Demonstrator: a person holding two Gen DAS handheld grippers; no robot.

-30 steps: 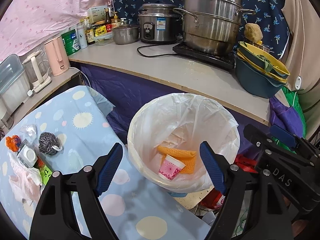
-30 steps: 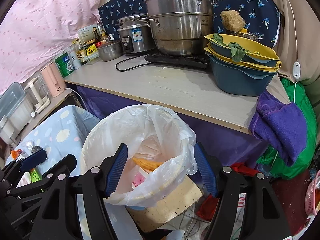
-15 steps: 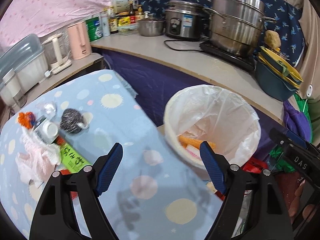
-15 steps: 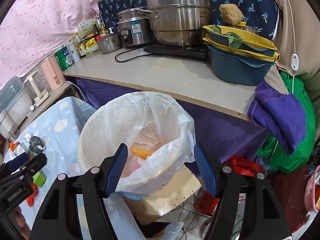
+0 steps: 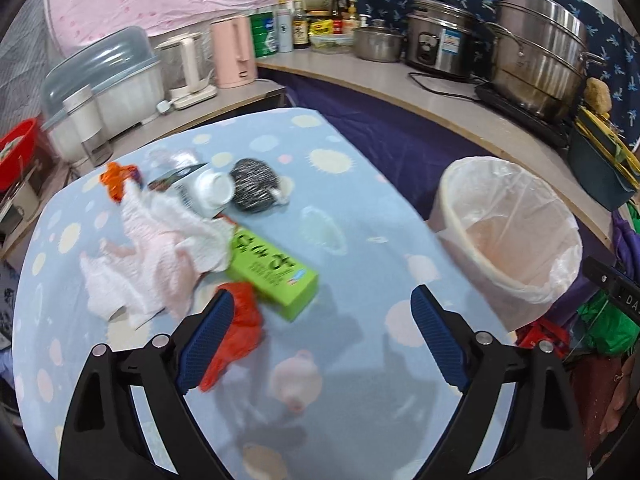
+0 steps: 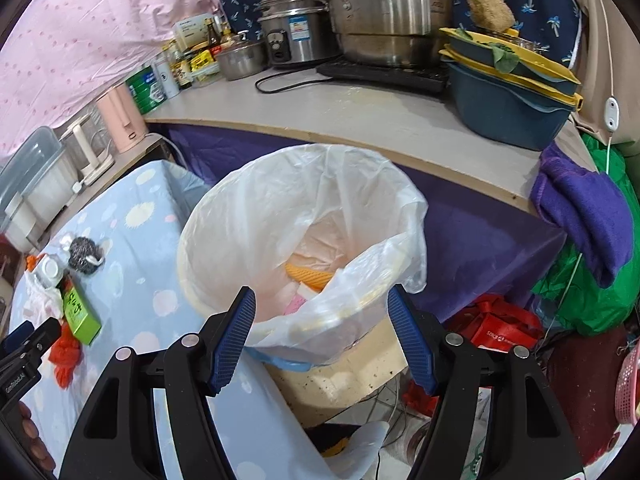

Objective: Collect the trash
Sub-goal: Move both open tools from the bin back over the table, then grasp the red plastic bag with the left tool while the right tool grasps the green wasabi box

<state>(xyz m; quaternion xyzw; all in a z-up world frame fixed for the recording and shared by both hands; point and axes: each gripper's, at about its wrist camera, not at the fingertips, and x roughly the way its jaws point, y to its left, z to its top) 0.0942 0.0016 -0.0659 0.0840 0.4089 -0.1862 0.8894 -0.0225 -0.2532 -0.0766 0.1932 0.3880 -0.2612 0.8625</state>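
Observation:
A bin lined with a white plastic bag stands beside the blue spotted table; the right wrist view shows it holding orange and pink trash. On the table lie a green carton, a red wrapper, crumpled white tissue, a steel scourer, a white container and an orange scrap. My left gripper is open and empty above the table, just short of the carton and wrapper. My right gripper is open and empty at the bin's near rim.
A counter behind the bin carries a steamer pot, a rice cooker, stacked basins and bottles. A pink kettle and a covered rack stand at the left. A purple cloth and red bag lie right of the bin.
My left gripper has swung left from above the bin to over the table's trash pile. My right gripper has stayed at the bin, shifting slightly.

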